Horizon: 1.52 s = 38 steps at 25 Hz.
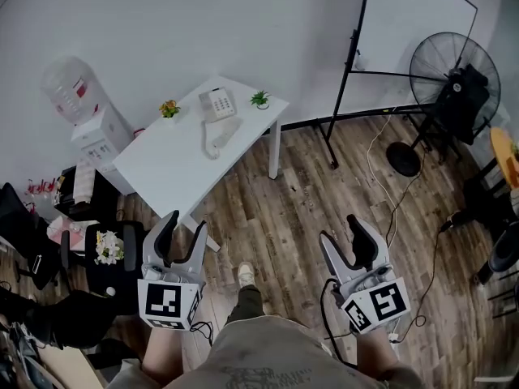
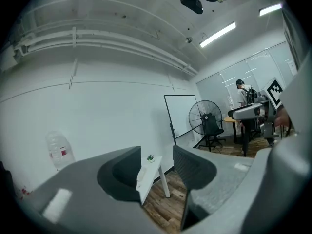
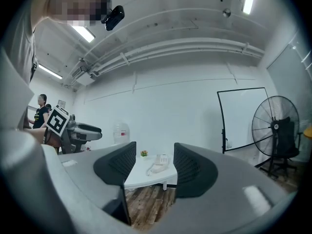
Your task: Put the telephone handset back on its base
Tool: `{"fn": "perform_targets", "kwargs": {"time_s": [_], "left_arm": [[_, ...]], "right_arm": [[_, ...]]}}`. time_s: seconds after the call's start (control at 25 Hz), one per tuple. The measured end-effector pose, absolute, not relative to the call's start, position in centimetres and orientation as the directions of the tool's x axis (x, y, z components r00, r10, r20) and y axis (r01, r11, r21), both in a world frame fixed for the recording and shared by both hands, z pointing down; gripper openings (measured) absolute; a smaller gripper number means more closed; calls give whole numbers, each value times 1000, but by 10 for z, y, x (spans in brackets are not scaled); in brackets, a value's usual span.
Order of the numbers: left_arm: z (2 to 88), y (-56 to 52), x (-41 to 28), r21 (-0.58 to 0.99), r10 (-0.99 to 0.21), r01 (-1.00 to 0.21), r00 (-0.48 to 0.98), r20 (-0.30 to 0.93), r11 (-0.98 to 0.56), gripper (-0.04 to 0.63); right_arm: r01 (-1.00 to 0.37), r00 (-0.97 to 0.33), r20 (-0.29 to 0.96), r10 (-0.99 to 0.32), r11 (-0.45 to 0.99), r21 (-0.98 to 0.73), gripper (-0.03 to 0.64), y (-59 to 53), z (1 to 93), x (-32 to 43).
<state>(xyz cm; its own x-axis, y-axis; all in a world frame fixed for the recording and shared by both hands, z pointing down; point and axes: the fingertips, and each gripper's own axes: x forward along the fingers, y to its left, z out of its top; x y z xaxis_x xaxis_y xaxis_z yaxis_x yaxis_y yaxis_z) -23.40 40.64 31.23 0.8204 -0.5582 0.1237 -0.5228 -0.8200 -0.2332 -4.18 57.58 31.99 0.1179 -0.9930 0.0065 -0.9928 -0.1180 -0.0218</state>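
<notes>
Fingers (image 2: pixel 195 167) of my left gripper (image 1: pixel 185 224) and right gripper (image 1: pixel 341 229) stood apart, empty, well away from the counter (image 1: pixel 162 164). The handset (image 1: pixel 217 138) lay there just beside its base (image 1: pixel 216 104), whose keypad print I couldn't read; in the left gripper view a finger covered both.

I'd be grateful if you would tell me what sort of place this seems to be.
Most likely an office or workroom, though I can't be sure. A white table carries a desk telephone, a whiteboard on a stand leans by the wall, and a water dispenser stands in the corner.
</notes>
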Motion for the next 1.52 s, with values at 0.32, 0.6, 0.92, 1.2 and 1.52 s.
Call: {"fn": "perform_targets", "kwargs": {"time_s": [0.32,0.6,0.92,1.2,1.52], "left_arm": [[324,330,-196,-230,-533,-492,829,170,-840,206],[335,243,-161,-218,-493,-452,846,204,-865,216],[341,152,-135,-225,-468,-424,858,211,-877,216],[352,104,-131,-234,-464,-414,855,231,-880,216],[376,69,-115,-219,-473,-424,835,280,-879,216]], "right_arm": [[-993,114,58,-992,-115,-21,247,497,322,-11],[-993,119,97,-988,-121,-16,247,407,323,11],[-994,104,116,-988,-107,-16,250,301,330,28],[-995,93,120,-988,-98,-30,252,244,338,31],[-997,70,154,-986,-74,-24,252,205,353,54]]}}
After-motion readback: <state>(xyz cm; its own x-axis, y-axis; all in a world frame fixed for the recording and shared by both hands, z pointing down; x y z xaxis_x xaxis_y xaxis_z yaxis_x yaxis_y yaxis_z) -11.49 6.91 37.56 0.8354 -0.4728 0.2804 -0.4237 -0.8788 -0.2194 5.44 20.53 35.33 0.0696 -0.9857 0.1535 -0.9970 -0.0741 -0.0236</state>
